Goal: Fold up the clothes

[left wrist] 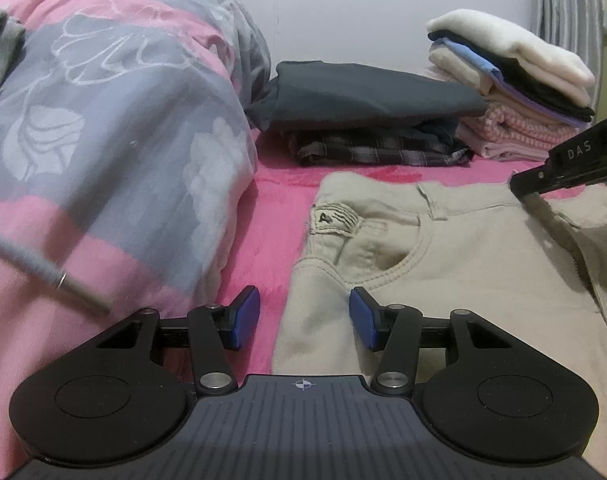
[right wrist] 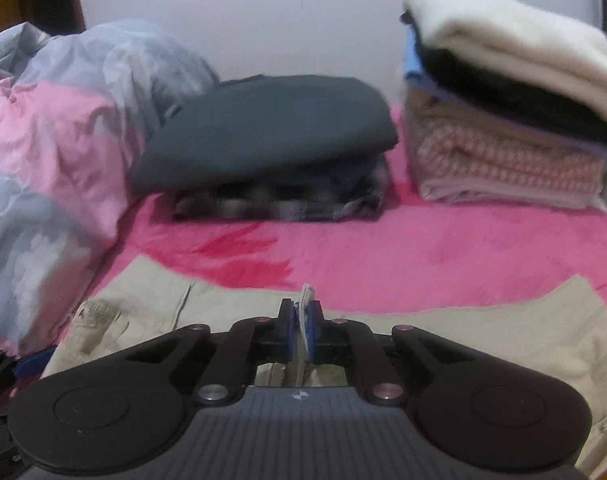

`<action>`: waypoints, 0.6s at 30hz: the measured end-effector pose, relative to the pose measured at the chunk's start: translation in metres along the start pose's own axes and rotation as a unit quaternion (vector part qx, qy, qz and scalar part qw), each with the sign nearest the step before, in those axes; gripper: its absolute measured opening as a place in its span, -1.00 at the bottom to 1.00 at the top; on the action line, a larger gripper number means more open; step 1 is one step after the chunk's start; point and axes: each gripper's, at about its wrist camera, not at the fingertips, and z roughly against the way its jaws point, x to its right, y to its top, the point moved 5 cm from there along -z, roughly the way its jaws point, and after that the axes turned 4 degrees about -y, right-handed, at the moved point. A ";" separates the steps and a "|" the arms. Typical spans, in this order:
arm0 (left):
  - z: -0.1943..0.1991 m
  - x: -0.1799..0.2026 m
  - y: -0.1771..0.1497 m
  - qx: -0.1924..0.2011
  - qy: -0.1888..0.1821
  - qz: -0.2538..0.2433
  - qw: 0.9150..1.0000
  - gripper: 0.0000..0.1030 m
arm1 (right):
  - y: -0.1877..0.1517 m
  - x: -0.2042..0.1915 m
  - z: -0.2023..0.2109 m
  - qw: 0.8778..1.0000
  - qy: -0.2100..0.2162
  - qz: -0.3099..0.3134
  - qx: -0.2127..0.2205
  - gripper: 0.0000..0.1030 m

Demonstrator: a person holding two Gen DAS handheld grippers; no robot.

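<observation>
Beige trousers (left wrist: 463, 248) lie spread flat on the pink bed (right wrist: 423, 256), waistband toward the far wall. Your right tongs (right wrist: 302, 326) are pressed together, pinching a fold of the trousers' waistband edge between the blue pads. Your left tongs (left wrist: 304, 316) stand spread over the trousers' left side, gripping nothing. Behind, two stacks of folded clothes (left wrist: 511, 88) sit beside a rumpled pink-and-grey duvet (left wrist: 115, 128).

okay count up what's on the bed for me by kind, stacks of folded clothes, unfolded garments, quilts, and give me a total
Stacks of folded clothes: 2, a dark stack and a taller light stack
Unfolded garments: 1, the beige trousers
Quilts: 1, pink and grey quilt
Total: 4
</observation>
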 end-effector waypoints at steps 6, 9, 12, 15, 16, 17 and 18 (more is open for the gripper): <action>-0.011 0.003 0.010 0.002 0.013 -0.016 1.000 -0.02 | 0.006 -0.004 -0.014 1.000 -0.018 0.020 0.014 -0.89; -0.016 0.005 0.010 0.001 0.022 -0.025 0.999 0.00 | 0.006 -0.004 -0.029 0.999 -0.027 0.021 0.013 -0.91; -0.018 0.008 0.008 0.001 0.030 -0.035 0.999 0.02 | -0.003 -0.004 -0.050 0.999 -0.035 0.040 -0.003 -0.91; -0.017 0.006 0.007 0.001 0.029 -0.032 0.999 0.02 | 0.004 -0.003 -0.050 0.999 -0.030 0.029 -0.014 -0.86; -0.017 0.005 0.007 0.000 0.027 -0.030 0.999 0.02 | 0.008 0.003 -0.045 1.000 -0.016 0.008 -0.017 -0.83; -0.017 0.005 0.007 0.000 0.025 -0.029 0.999 0.02 | 0.013 0.013 -0.034 1.000 0.005 -0.020 -0.011 -0.73; -0.017 0.005 0.007 0.000 0.025 -0.029 0.999 0.02 | 0.018 0.024 -0.023 0.998 0.026 -0.048 -0.003 -0.67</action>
